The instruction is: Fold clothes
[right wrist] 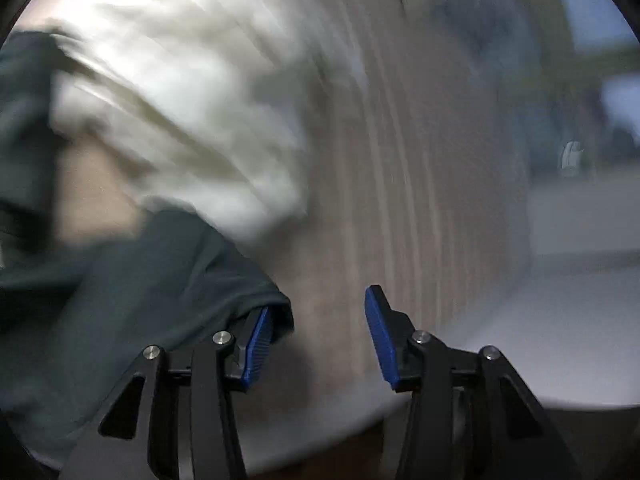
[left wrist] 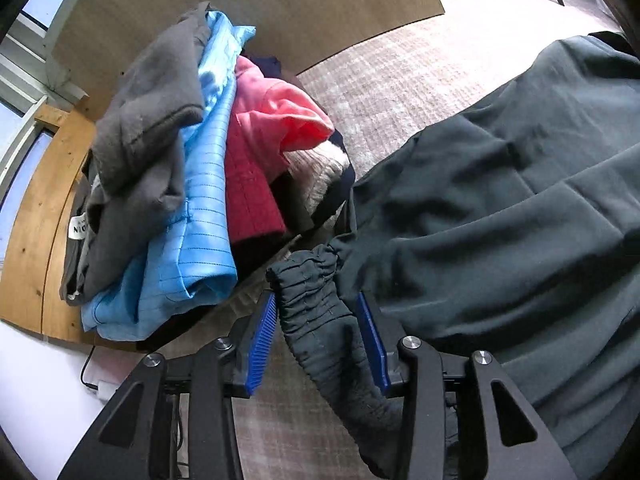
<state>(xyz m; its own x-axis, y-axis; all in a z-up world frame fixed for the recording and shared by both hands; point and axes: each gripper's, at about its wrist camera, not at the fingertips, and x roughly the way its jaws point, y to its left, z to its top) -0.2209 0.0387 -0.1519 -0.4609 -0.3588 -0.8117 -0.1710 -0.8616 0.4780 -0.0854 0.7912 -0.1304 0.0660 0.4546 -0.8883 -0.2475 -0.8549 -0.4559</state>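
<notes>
- Left wrist view: the left tool (left wrist: 316, 312) points down at a dark green garment (left wrist: 500, 208) spread over the right half of the scene on a pale woven cloth (left wrist: 400, 76) that covers the bench.
- The garment's elastic cuff (left wrist: 316, 300), gathered into tight puckers, lies between the two ribbed blue pads (left wrist: 262, 340). The pads stand apart; the cuff fills most of the gap and lies close to each pad, but they do not squeeze it.
- The rest of the garment is smooth and matte, lying in broad soft folds that run to the far right.
- To the left, a heap of clothes (left wrist: 192, 184) is stacked: a fuzzy grey piece (left wrist: 144, 128) on top, a shiny light blue one with thin dark stripes (left wrist: 204, 220), and a pink fleece one (left wrist: 264, 136) beside it.
- The heap rests on a wooden board (left wrist: 32, 216) at the left edge.

- Right wrist view: heavily blurred by motion.
- The right tool (right wrist: 320, 312) has its pads spread, with only streaked bench surface in the gap.
- A corner of the dark green garment (right wrist: 140, 280) drapes over the tip of the left pad (right wrist: 258, 344), not pinched.
- A whitish crumpled fabric (right wrist: 180, 112) lies farther off at the upper left, too smeared to identify.
</notes>
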